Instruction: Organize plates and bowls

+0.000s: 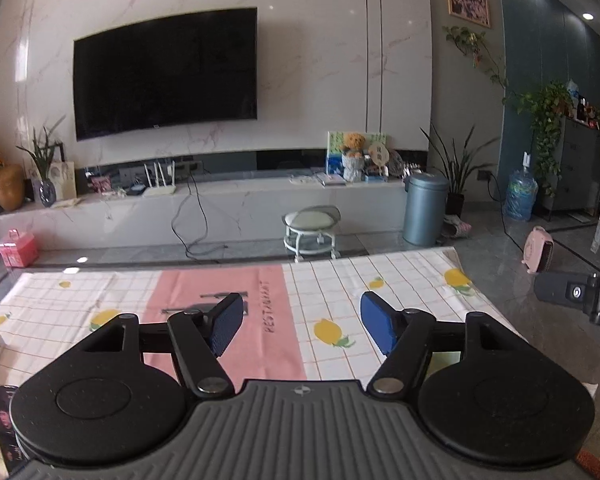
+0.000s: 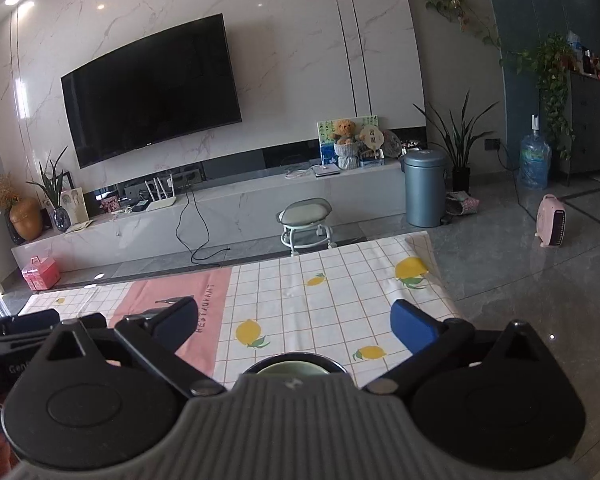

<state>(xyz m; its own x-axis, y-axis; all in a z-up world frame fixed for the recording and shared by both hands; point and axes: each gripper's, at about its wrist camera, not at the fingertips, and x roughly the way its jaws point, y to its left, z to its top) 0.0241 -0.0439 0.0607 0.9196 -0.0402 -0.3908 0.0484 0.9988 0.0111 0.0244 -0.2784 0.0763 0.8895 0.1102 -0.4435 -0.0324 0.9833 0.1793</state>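
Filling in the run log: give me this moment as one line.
left gripper: open, empty | right gripper: open, empty | bowl: on tablecloth, below right gripper, mostly hidden

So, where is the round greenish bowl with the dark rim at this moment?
The round greenish bowl with the dark rim shows only in the right wrist view, at bottom centre on the lemon-print tablecloth, partly hidden behind the open right gripper.

Pale green bowl (image 2: 296,368) on lemon-print tablecloth (image 2: 332,280); mostly hidden
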